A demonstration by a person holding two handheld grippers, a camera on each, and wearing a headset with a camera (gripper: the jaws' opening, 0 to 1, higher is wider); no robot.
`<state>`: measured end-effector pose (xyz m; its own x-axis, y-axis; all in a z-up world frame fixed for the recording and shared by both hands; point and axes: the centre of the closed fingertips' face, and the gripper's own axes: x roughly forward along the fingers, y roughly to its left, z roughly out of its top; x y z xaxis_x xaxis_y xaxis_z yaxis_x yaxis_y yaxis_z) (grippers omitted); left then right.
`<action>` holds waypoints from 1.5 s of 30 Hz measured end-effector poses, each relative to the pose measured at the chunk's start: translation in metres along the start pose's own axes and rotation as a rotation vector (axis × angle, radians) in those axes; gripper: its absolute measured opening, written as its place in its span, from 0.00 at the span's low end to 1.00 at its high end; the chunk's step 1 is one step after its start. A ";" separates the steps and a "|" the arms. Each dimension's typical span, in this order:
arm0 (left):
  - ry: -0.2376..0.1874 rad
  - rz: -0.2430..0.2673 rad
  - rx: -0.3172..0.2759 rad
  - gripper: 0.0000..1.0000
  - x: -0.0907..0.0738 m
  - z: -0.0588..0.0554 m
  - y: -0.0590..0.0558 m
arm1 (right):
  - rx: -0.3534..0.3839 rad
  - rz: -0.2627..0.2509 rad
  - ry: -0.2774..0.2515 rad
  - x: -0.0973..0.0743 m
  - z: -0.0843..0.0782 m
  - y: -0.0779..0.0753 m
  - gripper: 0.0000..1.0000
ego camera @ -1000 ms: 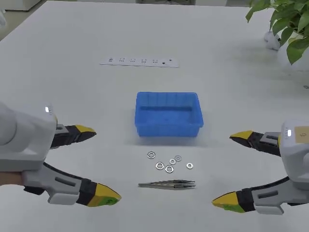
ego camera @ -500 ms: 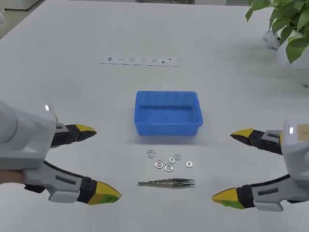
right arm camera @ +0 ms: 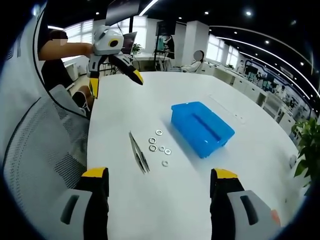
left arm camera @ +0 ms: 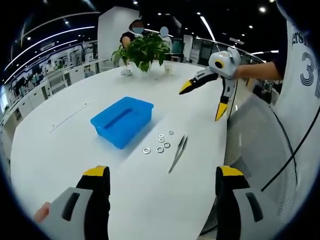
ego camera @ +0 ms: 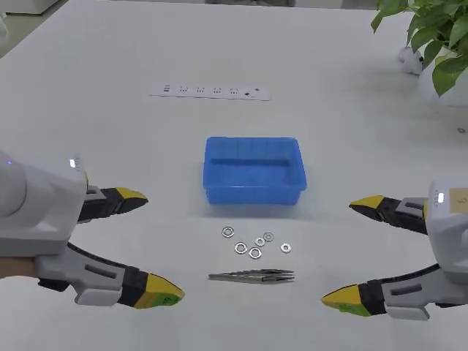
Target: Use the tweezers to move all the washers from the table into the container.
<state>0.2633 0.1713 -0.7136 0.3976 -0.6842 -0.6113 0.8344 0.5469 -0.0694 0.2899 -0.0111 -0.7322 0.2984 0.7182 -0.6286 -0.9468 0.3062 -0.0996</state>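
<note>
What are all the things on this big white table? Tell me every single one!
table: one, white, under everything.
container: one, blue, middle of the table, no washers seen inside.
washers: six, silver, loose cluster between the container and the tweezers.
tweezers: one pair, grey metal, lying flat on the near side of the washers.
paper strip: one, white with dark marks, beyond the container.
plant: one, green leaves, far right corner.
left gripper: one, grey-white with black, yellow-tipped jaws, left of the washers, jaws open, holding nothing.
right gripper: one, same colours, right of the washers, jaws open, holding nothing.
</note>
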 end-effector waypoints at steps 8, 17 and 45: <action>0.008 0.002 -0.005 0.92 0.001 -0.003 0.002 | -0.004 0.006 0.004 0.001 0.000 0.001 0.83; -0.030 0.008 0.015 0.89 0.012 0.009 0.006 | 0.003 0.003 0.000 0.003 0.000 -0.005 0.83; -0.004 -0.080 0.002 0.59 0.055 -0.018 -0.008 | -0.052 0.098 0.031 0.047 0.002 0.009 0.43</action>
<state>0.2721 0.1375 -0.7608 0.3310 -0.7275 -0.6009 0.8642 0.4895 -0.1165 0.2957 0.0270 -0.7613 0.2012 0.7228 -0.6611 -0.9764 0.2019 -0.0763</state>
